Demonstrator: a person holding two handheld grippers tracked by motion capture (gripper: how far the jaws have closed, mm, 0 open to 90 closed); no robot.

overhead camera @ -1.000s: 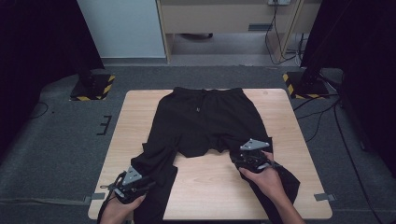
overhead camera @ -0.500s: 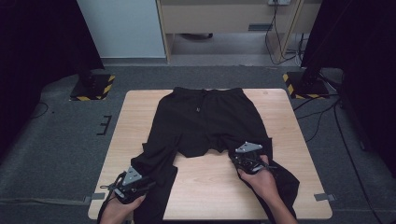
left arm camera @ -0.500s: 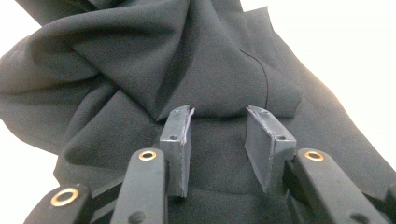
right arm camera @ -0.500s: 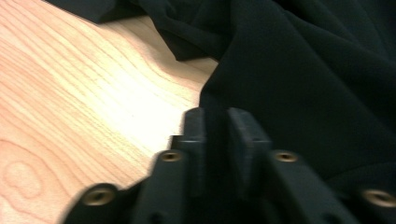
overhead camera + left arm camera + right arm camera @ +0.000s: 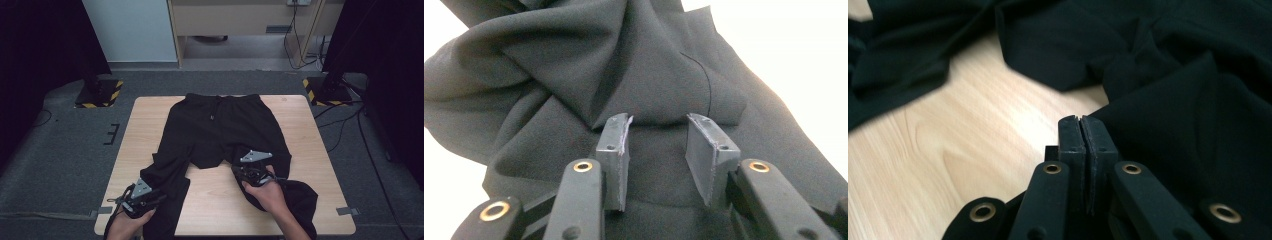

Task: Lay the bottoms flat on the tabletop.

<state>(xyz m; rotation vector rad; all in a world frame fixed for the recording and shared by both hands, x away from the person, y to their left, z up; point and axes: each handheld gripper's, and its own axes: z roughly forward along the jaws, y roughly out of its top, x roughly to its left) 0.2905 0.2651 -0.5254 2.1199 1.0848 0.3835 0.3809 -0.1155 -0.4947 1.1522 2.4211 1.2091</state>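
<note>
Black pants (image 5: pixel 220 130) lie flat on a wooden table (image 5: pixel 150 125), waistband at the far side, legs toward me. My left gripper (image 5: pixel 159 196) rests over the lower left leg; in the left gripper view its jaws (image 5: pixel 656 135) stand apart, open, above crumpled black cloth (image 5: pixel 574 65). My right gripper (image 5: pixel 239 170) is at the inner edge of the right leg (image 5: pixel 295 195). In the right gripper view its pads (image 5: pixel 1080 122) are pressed together, and the pants' edge (image 5: pixel 1158 100) runs into the tips, pinched and drawn up in a fold.
Bare wood (image 5: pixel 215 200) shows between the two legs. The right leg's end bunches near the table's front right corner. Dark carpet surrounds the table, with yellow-striped stand bases (image 5: pixel 97 95) and cables (image 5: pixel 345 120) beyond the far corners.
The right gripper's jaws have closed, and the hand has slid left toward the gap between the legs. The left gripper has stayed put.
</note>
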